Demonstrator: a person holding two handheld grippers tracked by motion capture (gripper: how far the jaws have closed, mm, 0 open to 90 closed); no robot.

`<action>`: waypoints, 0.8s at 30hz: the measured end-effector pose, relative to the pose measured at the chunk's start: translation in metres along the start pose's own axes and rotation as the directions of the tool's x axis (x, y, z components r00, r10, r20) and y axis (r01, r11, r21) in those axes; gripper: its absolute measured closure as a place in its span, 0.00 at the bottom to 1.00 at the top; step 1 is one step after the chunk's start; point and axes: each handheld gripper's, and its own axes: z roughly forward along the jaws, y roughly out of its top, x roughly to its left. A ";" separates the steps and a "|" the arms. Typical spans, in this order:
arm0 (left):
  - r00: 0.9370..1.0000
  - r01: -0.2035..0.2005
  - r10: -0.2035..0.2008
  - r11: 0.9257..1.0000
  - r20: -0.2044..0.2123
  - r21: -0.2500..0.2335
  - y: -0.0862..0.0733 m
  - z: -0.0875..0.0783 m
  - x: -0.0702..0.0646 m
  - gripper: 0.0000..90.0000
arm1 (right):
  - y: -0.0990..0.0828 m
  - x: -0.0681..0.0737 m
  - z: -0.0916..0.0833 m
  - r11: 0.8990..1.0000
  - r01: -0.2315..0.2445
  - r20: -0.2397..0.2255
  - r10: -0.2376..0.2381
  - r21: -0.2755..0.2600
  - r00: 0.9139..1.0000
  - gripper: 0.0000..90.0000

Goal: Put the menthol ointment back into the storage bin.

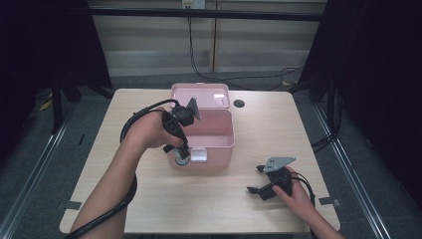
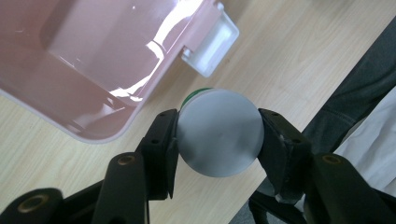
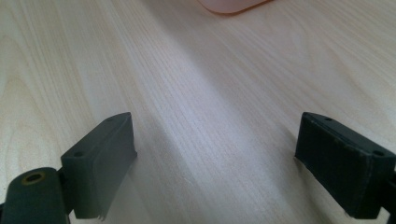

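- Table: pale wood-grain top with rounded corners; the grain runs in fine parallel lines in the right gripper view.
- Box: glossy pink plastic, rectangular with rounded corners, open; its lid stands tilted back at the far side. Bright reflections lie on its smooth inner floor in the left gripper view.
- Latch: small white plastic tab on the box's near wall, also seen from above.
- Can: round, with a flat, matte grey end facing the camera and a thin green edge showing at its upper left; from above it sits at the box's near left corner, outside the wall.
- Left gripper: black, pointing down beside the box; its jaws are clenched on the can, one pad on each side of the round body.
- Right gripper: black with a grey three-cornered plate, resting low on the table's near right, well apart from the box; its jaws are released, spread wide over bare wood.
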 end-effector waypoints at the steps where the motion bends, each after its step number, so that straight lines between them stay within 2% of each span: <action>1: 1.000 0.011 -0.011 1.000 0.003 -0.003 0.002 -0.001 0.001 0.56 | 0.000 0.000 0.000 1.000 0.000 0.000 0.000 0.000 1.000 0.13; 3: 0.999 0.046 -0.046 0.999 0.006 -0.002 0.008 -0.005 0.003 0.56 | 0.000 0.000 0.000 1.000 0.000 0.000 0.000 0.000 1.000 0.13; 11: 0.996 0.084 -0.085 0.996 -0.010 -0.013 0.021 -0.011 0.009 0.56 | 0.000 0.000 0.000 1.000 0.000 0.000 0.000 0.000 1.000 0.12; 13: 0.994 0.110 -0.110 0.994 -0.003 -0.022 0.024 -0.012 0.010 0.56 | 0.000 0.000 0.000 1.000 0.000 0.000 0.000 0.000 1.000 0.12; 19: 0.988 0.152 -0.153 0.988 -0.025 -0.034 0.035 -0.015 0.016 0.56 | 0.000 0.000 0.000 1.000 -0.004 -0.002 0.004 0.002 1.000 0.12; 24: 0.984 0.172 -0.173 0.984 -0.031 -0.040 0.039 -0.014 0.020 0.56 | 0.000 0.000 0.000 1.000 -0.003 -0.002 0.003 0.003 1.000 0.12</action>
